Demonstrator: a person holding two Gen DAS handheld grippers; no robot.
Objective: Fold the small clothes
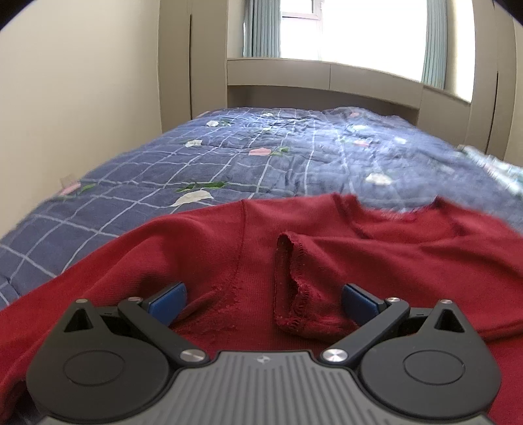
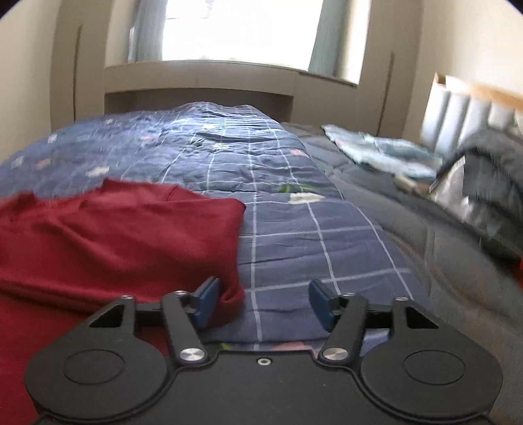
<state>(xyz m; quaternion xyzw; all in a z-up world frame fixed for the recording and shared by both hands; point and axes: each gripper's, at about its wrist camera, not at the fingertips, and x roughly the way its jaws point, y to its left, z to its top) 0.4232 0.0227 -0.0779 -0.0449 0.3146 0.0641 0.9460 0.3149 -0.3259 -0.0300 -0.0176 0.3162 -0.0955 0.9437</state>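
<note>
Left gripper (image 1: 264, 302), nearest in left wrist view: jaws wide, blue pads (image 1: 168, 302) either side of a raised hem fold of red knit garment (image 1: 202, 248), w/ nothing clamped; fabric lies between and under the fingers, but contact w/ pads can't be told. Red knit garment: spread flat on bed at its near edge, seams and stitched cuff/hem edge (image 1: 292, 287) showing; far edge of garment wavy and blurred. Right gripper (image 2: 263, 302), right wrist view: jaws also wide, gripping nothing; left-hand pad (image 2: 206, 302) sits just beside, poss. touching, the rounded folded corner of the garment (image 2: 114, 235); right-hand pad (image 2: 322, 302) is over bare quilt, apart from cloth. Garment's right side edge runs from that corner away toward the bed's middle. Blue checked quilt (image 2: 287, 235) w/ white grid lines and small floral patches covers the bed; grey blanket (image 2: 441, 261) lies along the bed's right side, w/ a pale blue patterned cloth (image 2: 382, 150) beyond it near the far right corner. Bkgd: beige built-in cabinets (image 1: 327, 76) at the bed's far end, bright window (image 2: 242, 29) w/ teal curtains above; padded headboard-like panel (image 2: 474, 114) at right, blurred.
</note>
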